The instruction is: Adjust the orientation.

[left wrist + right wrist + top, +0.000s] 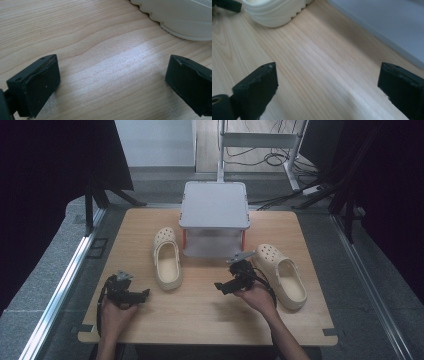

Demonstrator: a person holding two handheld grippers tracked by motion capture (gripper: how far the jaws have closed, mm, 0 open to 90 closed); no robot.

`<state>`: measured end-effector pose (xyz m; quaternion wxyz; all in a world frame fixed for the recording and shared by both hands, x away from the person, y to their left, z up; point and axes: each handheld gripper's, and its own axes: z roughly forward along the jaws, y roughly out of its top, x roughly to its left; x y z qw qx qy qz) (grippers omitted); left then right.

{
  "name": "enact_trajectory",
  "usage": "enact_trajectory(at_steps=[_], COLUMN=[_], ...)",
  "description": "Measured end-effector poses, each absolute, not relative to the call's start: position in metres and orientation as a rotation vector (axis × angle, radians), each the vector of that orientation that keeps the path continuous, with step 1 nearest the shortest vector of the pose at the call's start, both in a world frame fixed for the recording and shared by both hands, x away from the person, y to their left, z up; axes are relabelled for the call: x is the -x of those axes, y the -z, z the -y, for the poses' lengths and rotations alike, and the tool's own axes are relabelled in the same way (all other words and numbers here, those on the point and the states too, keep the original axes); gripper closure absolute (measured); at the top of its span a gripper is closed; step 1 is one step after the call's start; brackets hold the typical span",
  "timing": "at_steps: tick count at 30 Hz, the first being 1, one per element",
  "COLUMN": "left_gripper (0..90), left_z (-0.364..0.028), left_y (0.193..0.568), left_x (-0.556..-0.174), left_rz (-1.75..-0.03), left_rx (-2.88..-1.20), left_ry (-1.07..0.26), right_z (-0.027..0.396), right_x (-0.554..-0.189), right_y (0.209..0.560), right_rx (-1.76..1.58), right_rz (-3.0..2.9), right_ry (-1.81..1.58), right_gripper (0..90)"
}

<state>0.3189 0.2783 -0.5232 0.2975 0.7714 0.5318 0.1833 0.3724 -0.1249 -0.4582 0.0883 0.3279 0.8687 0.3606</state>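
Observation:
Two cream clogs lie on the wooden table. The left clog lies left of a grey lidded box; the right clog lies at the right. My left gripper rests low at the front left, open, with bare wood between its jaws; the left clog's sole edges the top right of the left gripper view. My right gripper is open between the two clogs, pointing left. In the right gripper view the left clog's heel sits top left and the box wall top right.
The grey box stands on a clear base with orange corners at the table's back middle. Black curtains hang on both sides. A metal frame and cables lie on the floor beyond the table.

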Motion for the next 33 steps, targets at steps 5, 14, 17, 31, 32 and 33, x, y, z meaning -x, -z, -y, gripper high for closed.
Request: enact_trajectory(at_steps=[5, 14, 17, 31, 32, 33], left_gripper=[0.0, 0.0, 0.0, 0.0, 0.0, 0.0], left_z=[-0.279, -0.279, -0.279, -0.279, -0.279, -0.279], left_y=[0.523, 0.523, 0.523, 0.523, 0.523, 0.523], left_x=[-0.319, -0.319, -0.319, -0.319, -0.319, -0.319], left_rz=[-1.407, -1.409, -1.407, -1.411, -1.411, -1.411], left_rx=[-2.057, -2.054, -2.059, -2.055, -2.055, -2.055], left_ry=[-0.490, -0.490, -0.490, -0.487, -0.486, -0.486], right_z=[0.107, 0.063, 0.046, -0.026, -0.033, -0.033], right_x=[-0.383, -0.406, -0.414, -0.440, -0.443, -0.443], right_y=[0.452, 0.439, 0.438, 0.448, 0.450, 0.450], right_rx=[-0.963, -0.944, -0.933, -0.967, -0.990, -0.990], right_rz=[-2.588, -2.561, -2.566, -2.565, -2.552, -2.552], right_ry=[-1.090, -1.132, -1.125, -1.064, -1.040, -1.040], right_gripper=[5.3, 14.0, 16.6, 33.9, 35.1, 35.1])
